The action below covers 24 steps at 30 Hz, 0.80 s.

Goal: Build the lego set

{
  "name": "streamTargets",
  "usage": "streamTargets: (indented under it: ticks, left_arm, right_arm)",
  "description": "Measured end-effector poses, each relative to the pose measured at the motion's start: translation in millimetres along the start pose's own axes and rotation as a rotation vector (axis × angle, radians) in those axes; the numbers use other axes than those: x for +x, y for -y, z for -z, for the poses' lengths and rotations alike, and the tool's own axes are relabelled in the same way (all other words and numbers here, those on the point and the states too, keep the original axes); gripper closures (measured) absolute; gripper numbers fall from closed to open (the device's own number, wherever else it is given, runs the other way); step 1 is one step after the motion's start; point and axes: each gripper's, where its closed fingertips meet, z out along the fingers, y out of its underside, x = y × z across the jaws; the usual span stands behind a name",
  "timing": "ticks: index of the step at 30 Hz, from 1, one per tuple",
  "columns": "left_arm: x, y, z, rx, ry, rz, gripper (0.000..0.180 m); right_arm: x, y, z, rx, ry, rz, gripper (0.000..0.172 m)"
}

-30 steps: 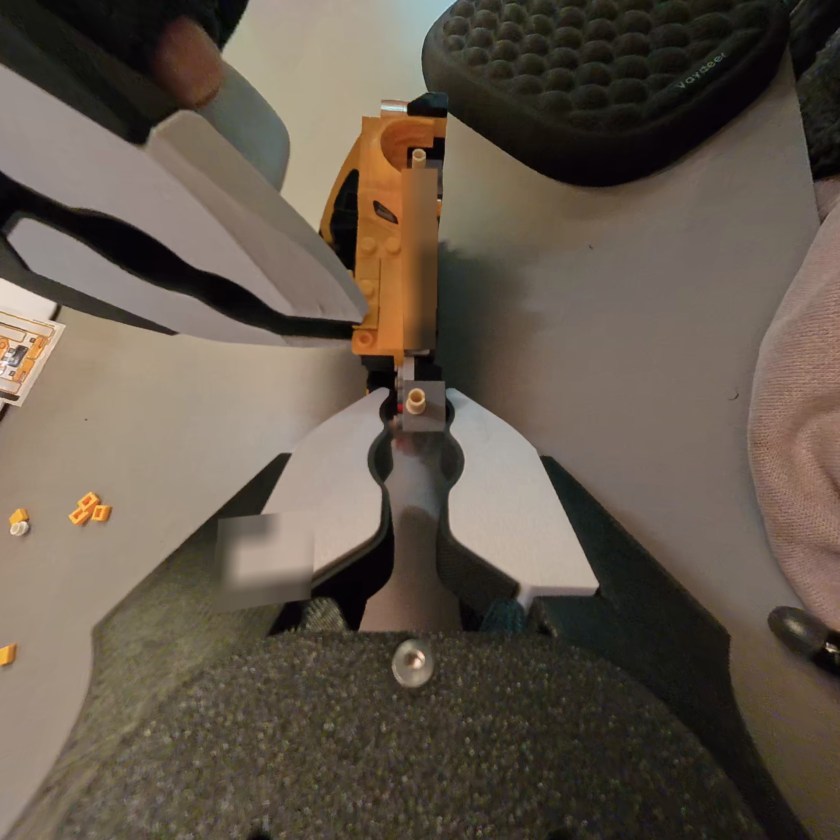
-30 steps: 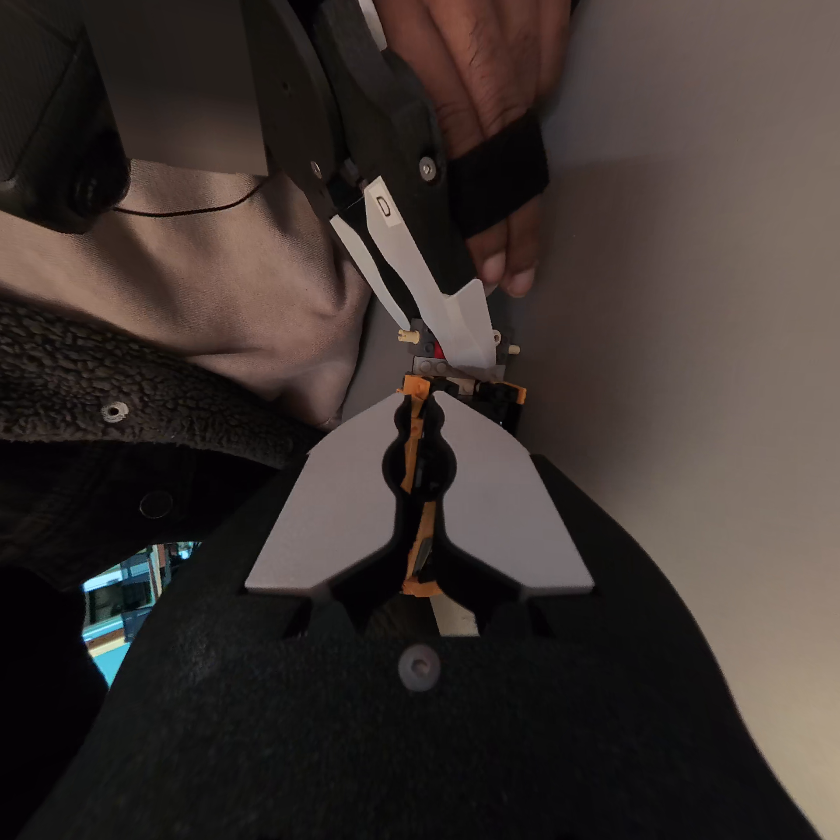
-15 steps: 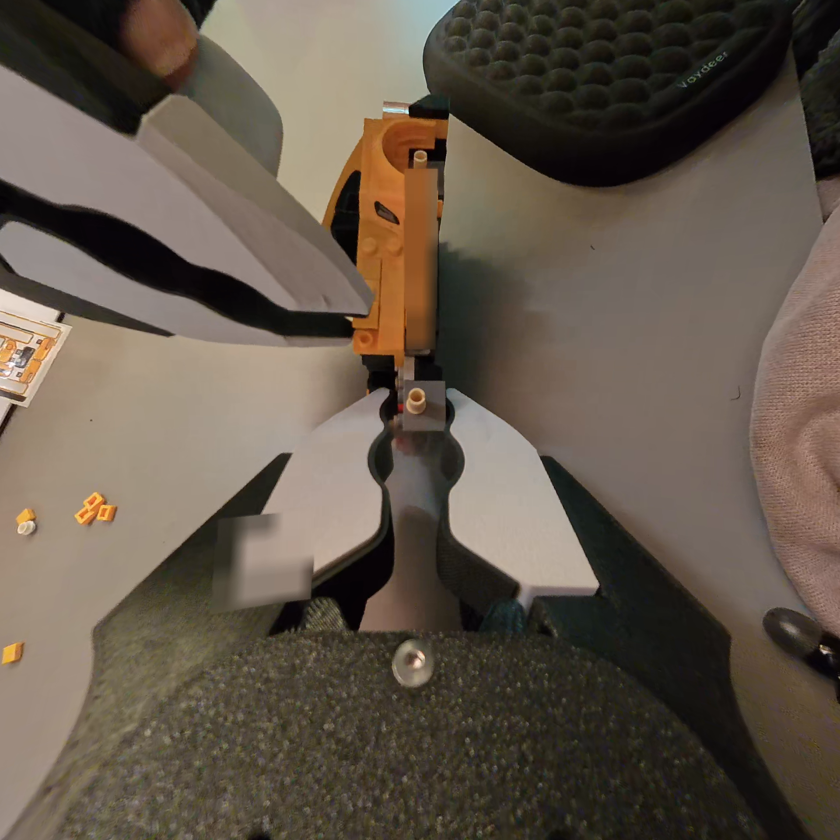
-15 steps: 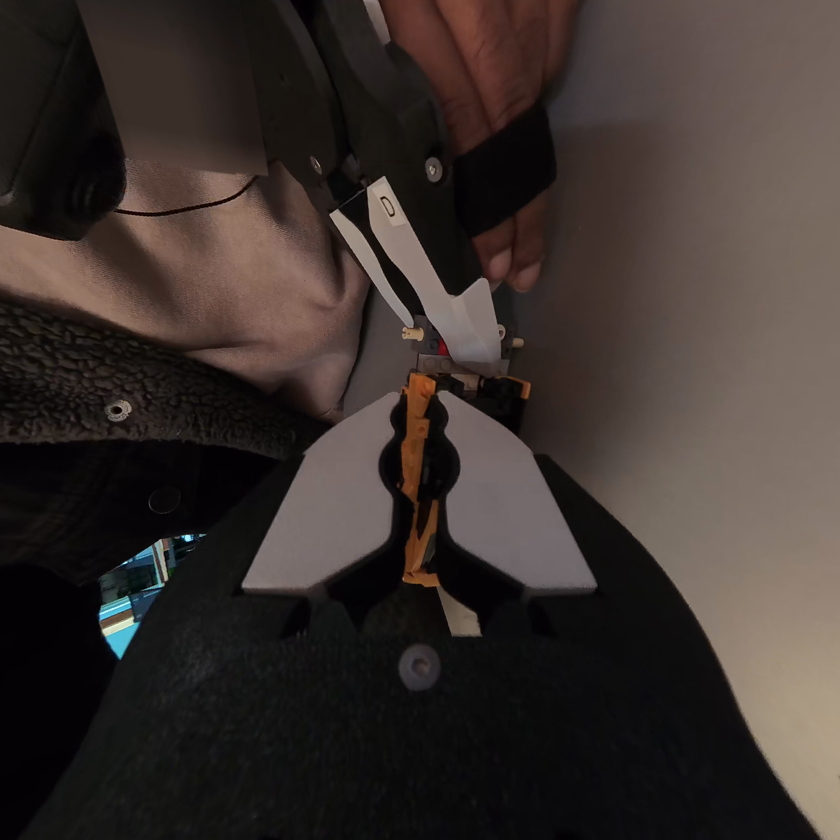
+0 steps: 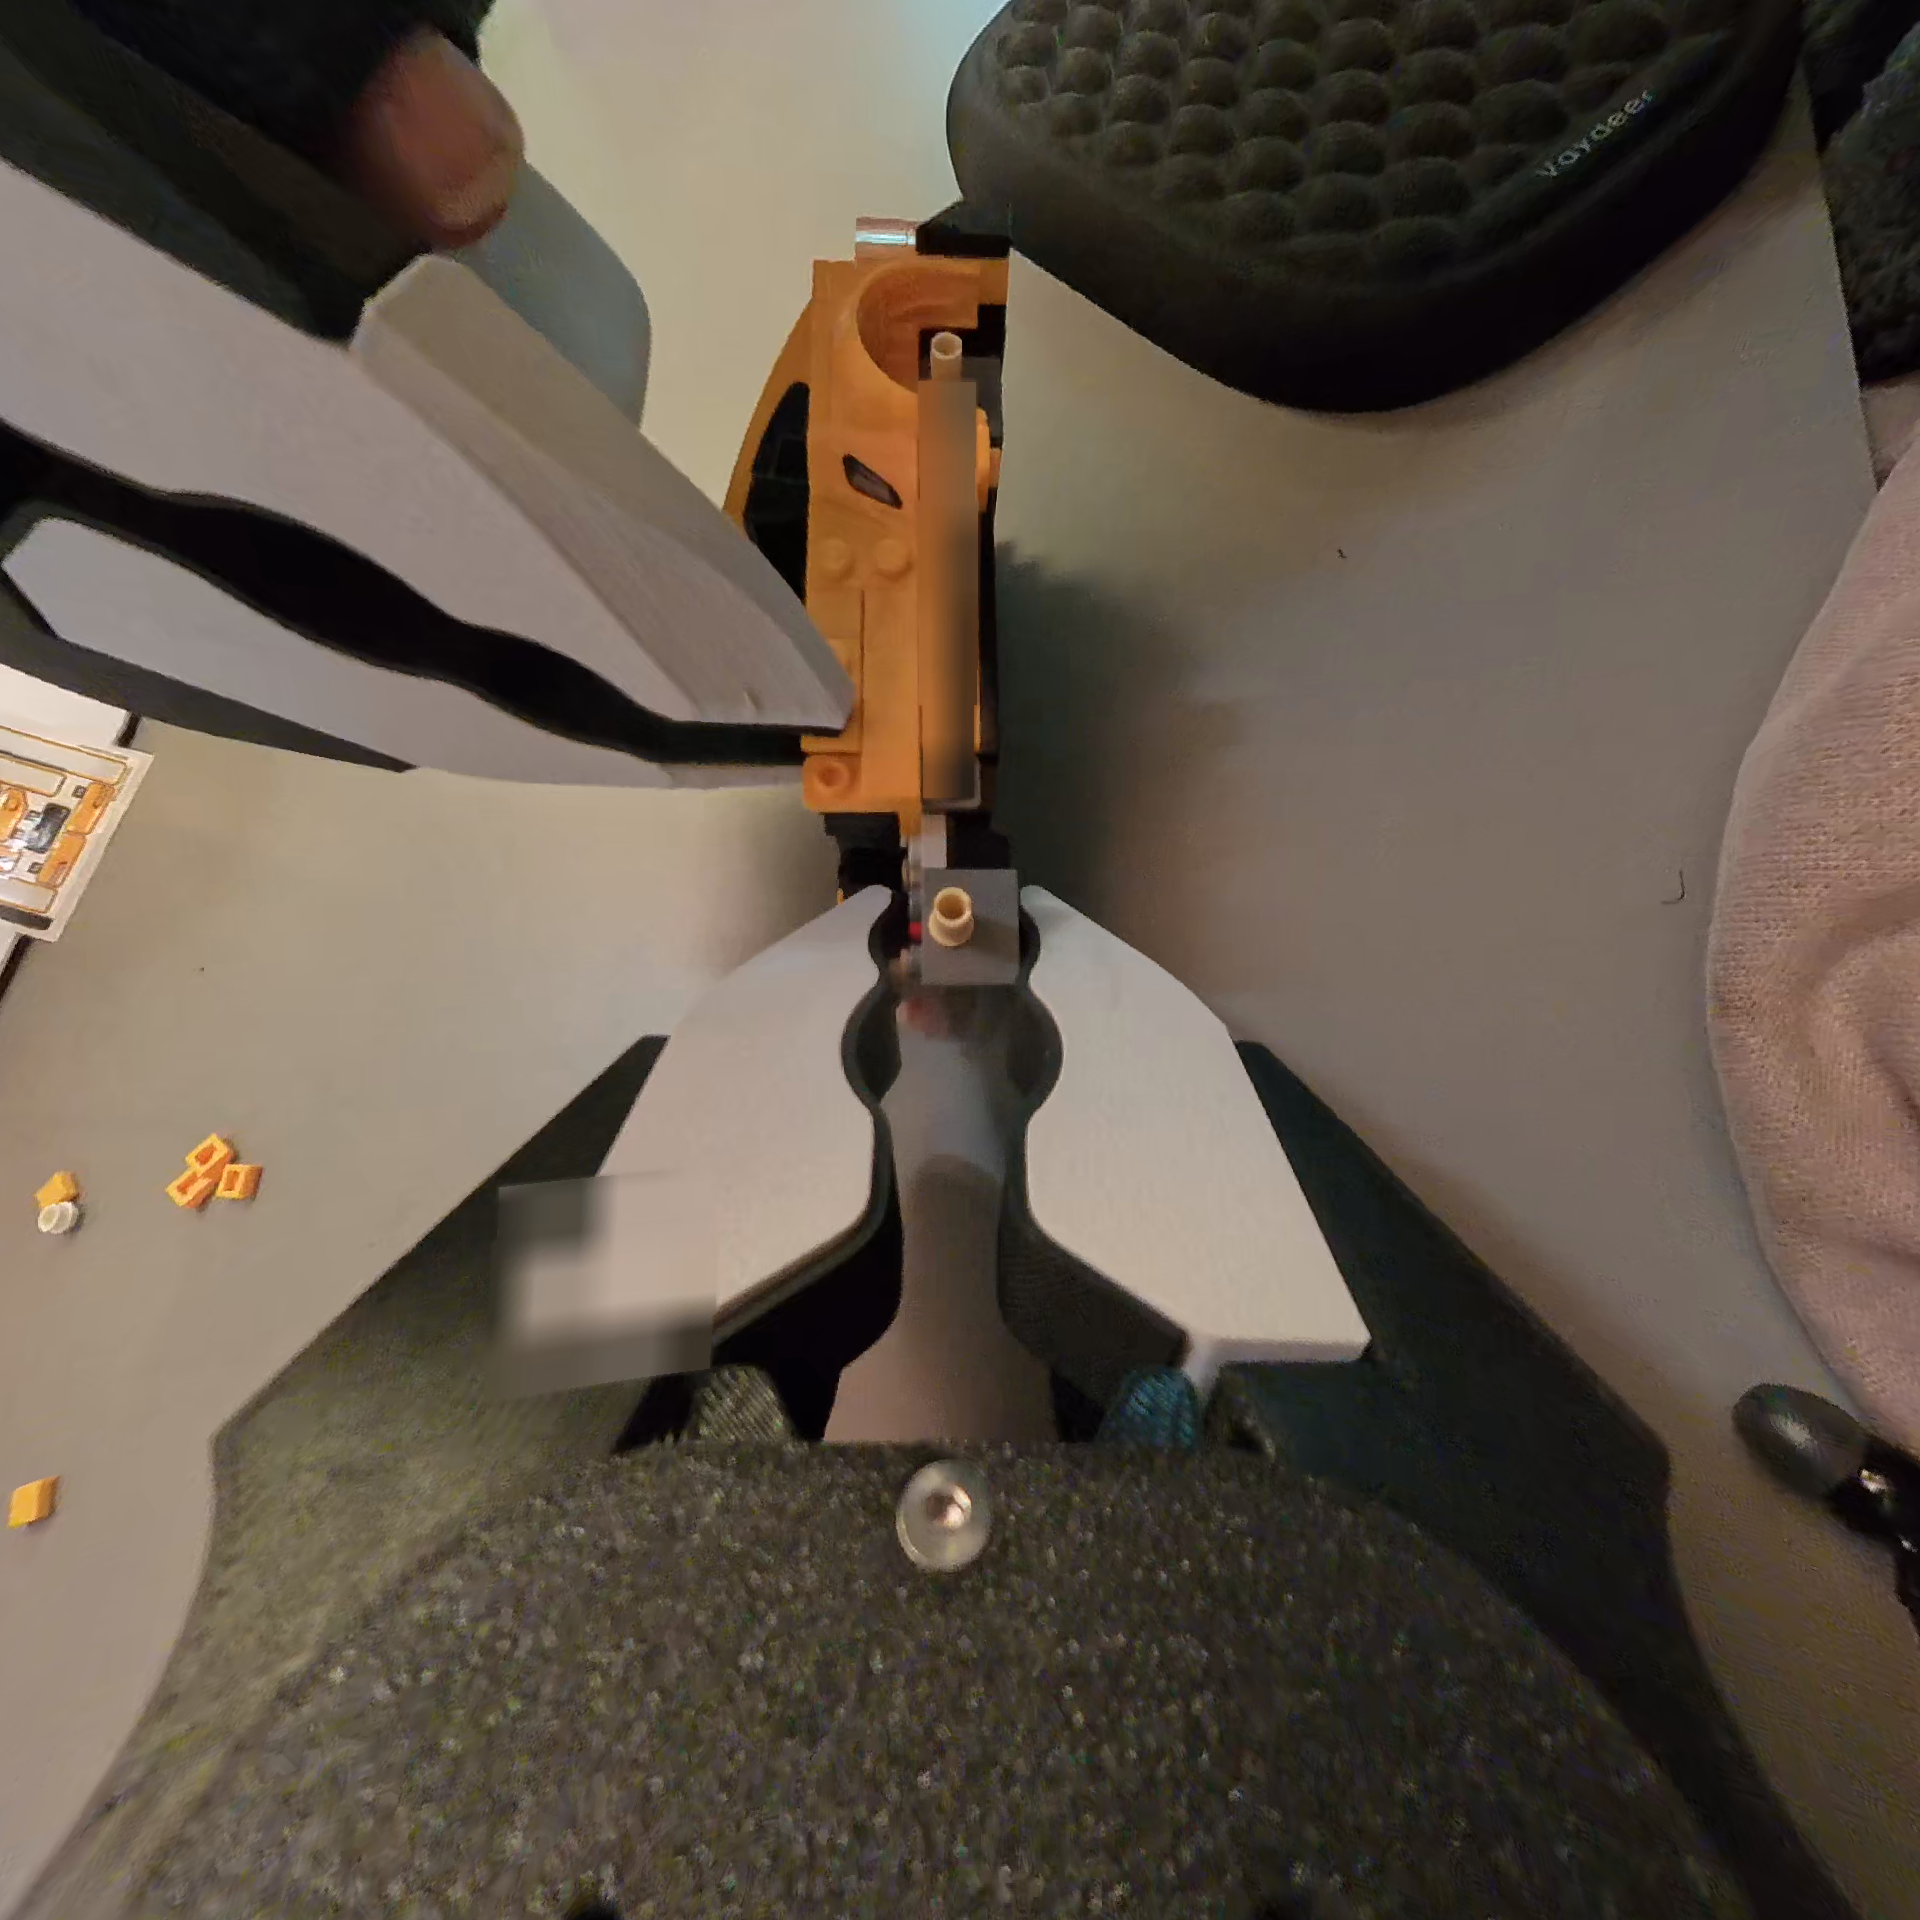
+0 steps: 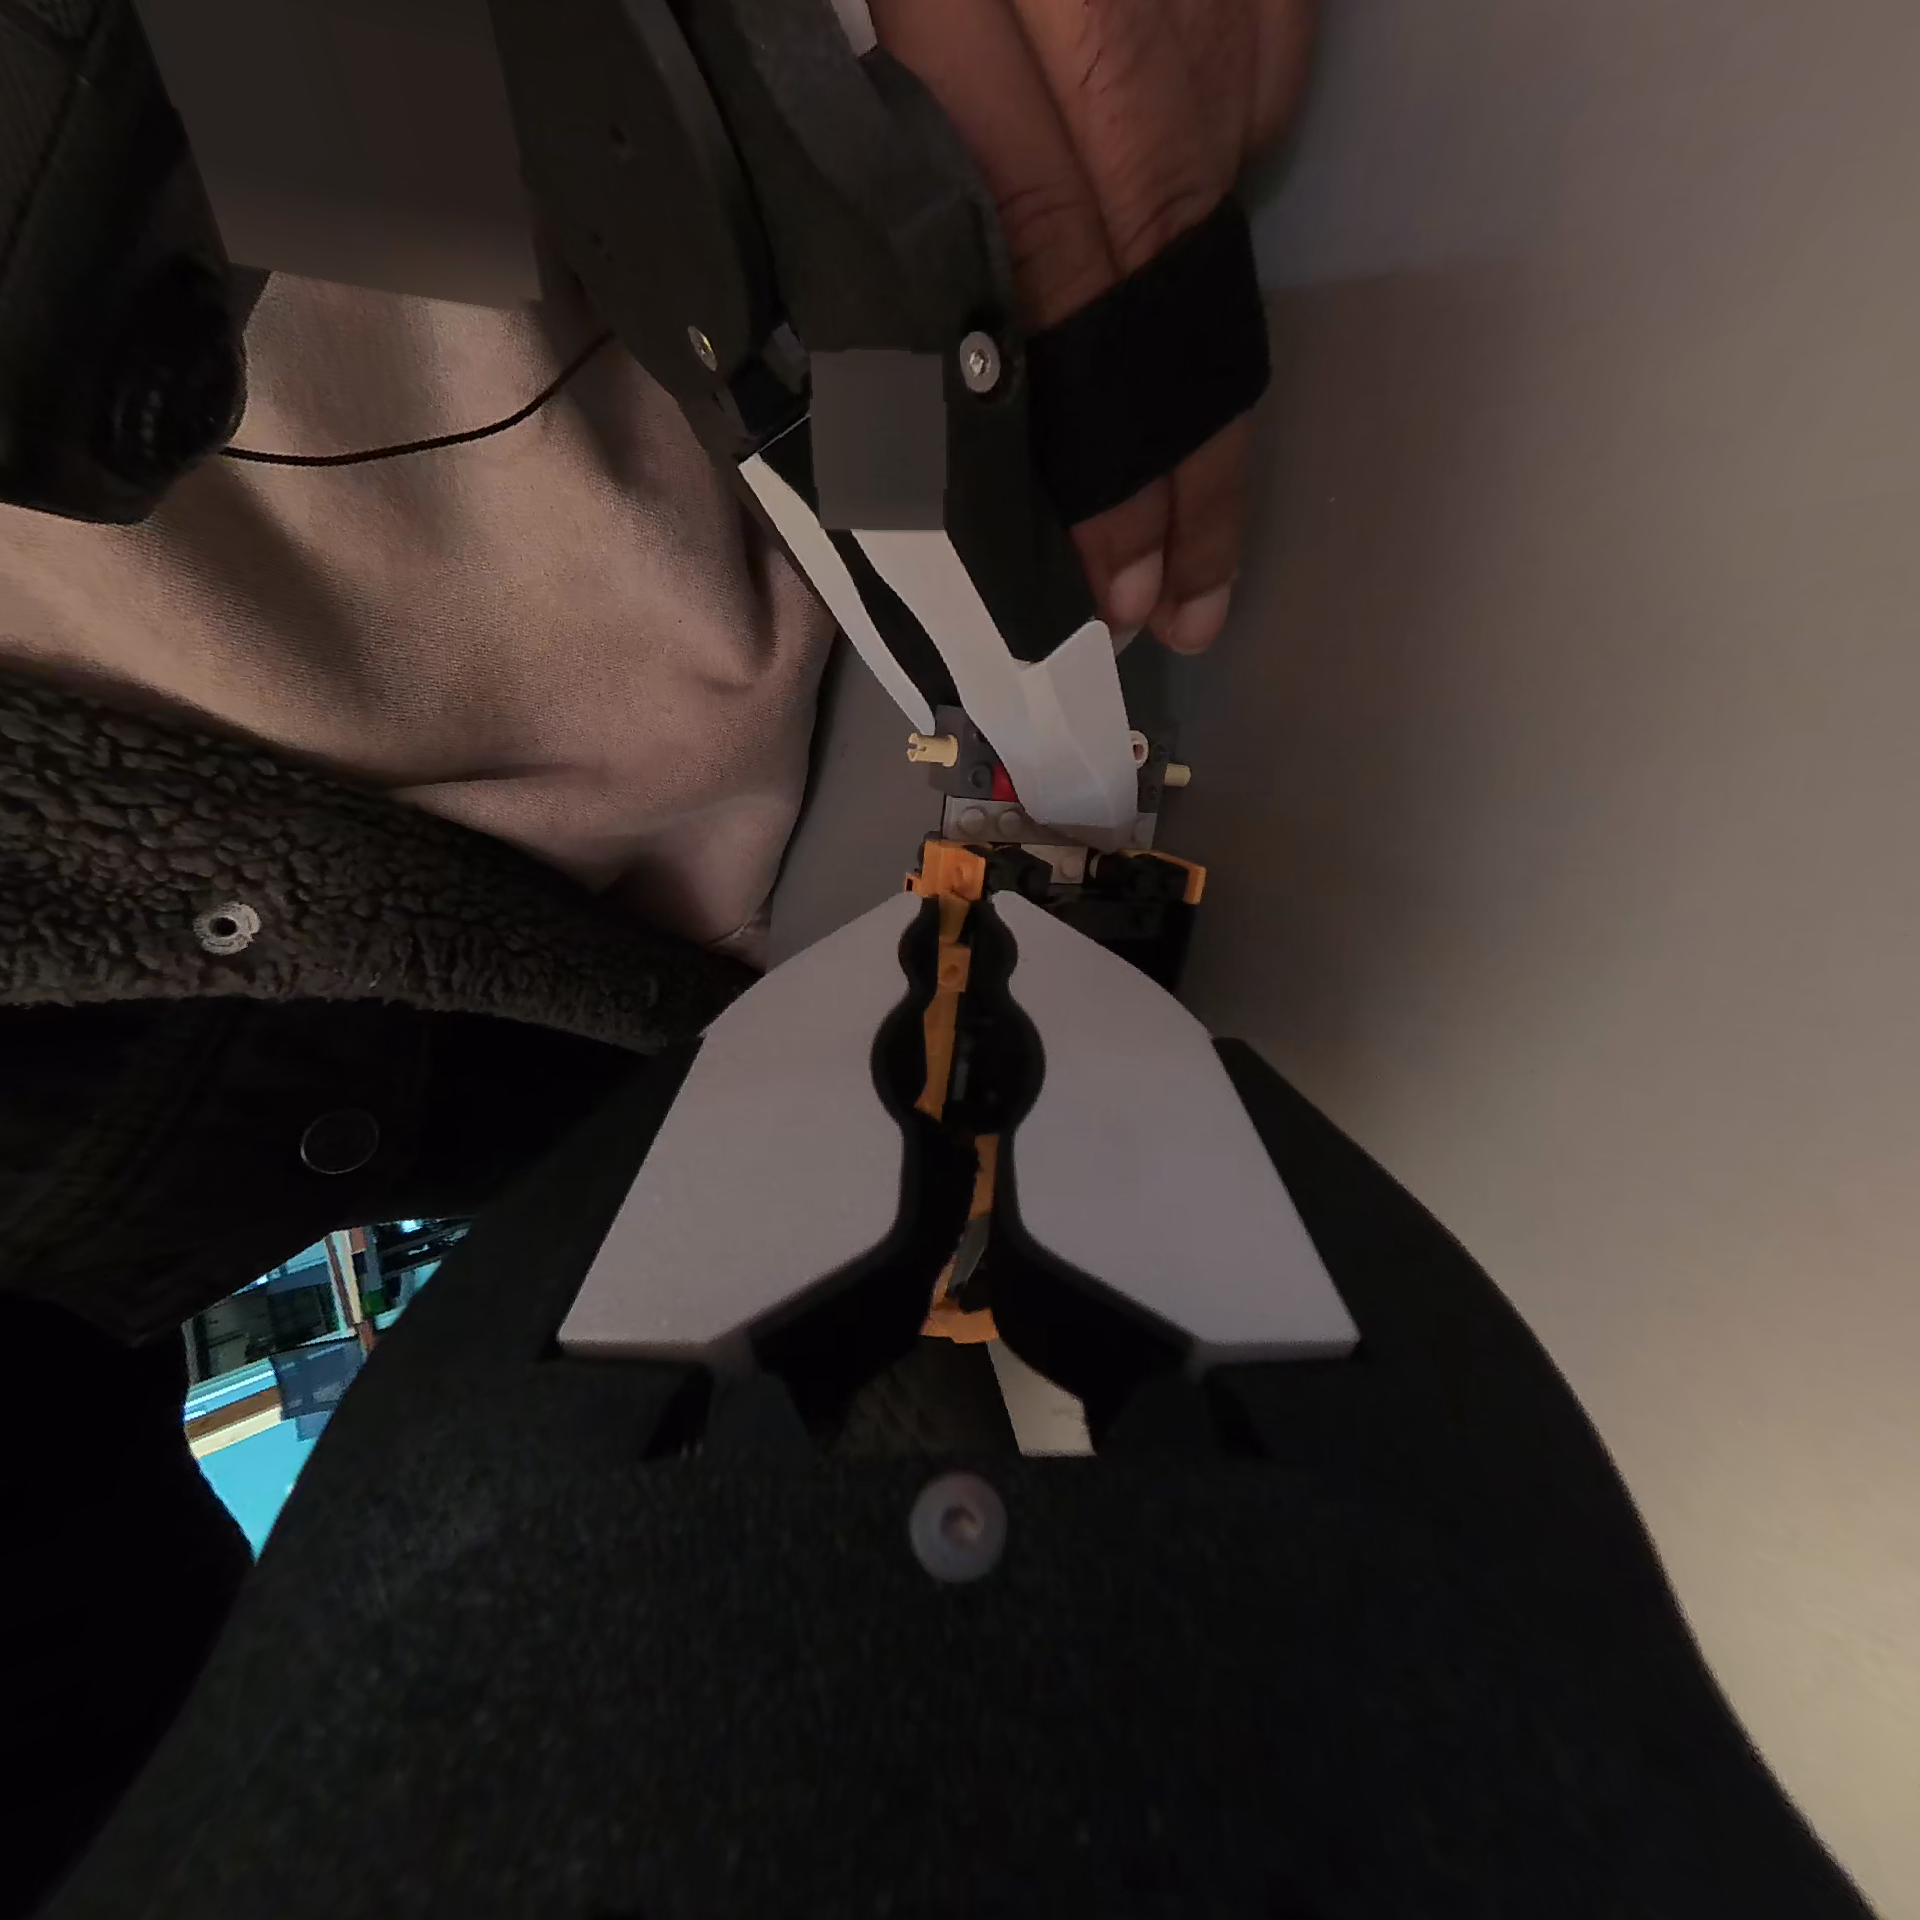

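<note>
An orange and black toy brick car (image 5: 873,540) is held on its side above the grey table (image 5: 1403,831). My left gripper (image 5: 956,914) is shut on its grey end block (image 5: 982,951), which carries a tan pin. The right gripper (image 5: 821,717) comes in from the upper left and meets the car's orange side. In the right wrist view, my right gripper (image 6: 954,906) is shut on a thin orange side panel (image 6: 945,997) of the car, which runs back between its fingers. The left gripper (image 6: 1008,769) pinches the grey end (image 6: 982,821) from above, with a person's hand behind it.
A black dimpled cushion (image 5: 1351,156) lies at the far right. Small loose orange pieces (image 5: 213,1174) and a printed sheet (image 5: 52,821) lie at the left. A person's light clothing (image 5: 1829,935) borders the right side, and a small black object (image 5: 1797,1429) sits beneath it. My right fingertips sit around 4 centimetres from my left ones.
My right gripper's fingers parted a little around the orange panel, then closed on it again. The left gripper and the grey end block have stayed put.
</note>
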Motion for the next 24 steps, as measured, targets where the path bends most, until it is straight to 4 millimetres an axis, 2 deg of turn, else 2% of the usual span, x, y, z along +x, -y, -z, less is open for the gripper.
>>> streamTargets:
  ticks: [17,21,24]
  left_arm:
    - [2.0,1.5,0.7,0.022,-0.026,0.035,0.163]
    - [3.0,2.0,1.3,0.026,-0.031,0.037,0.163]
    - [3.8,2.1,1.8,0.028,-0.033,0.04,0.163]
  right_arm:
    - [1.4,-0.3,0.9,0.044,-0.005,0.086,0.166]
    - [0.8,1.6,0.3,0.043,-0.053,0.113,0.166]
    - [-1.5,4.2,0.3,0.074,-0.037,0.099,0.158]
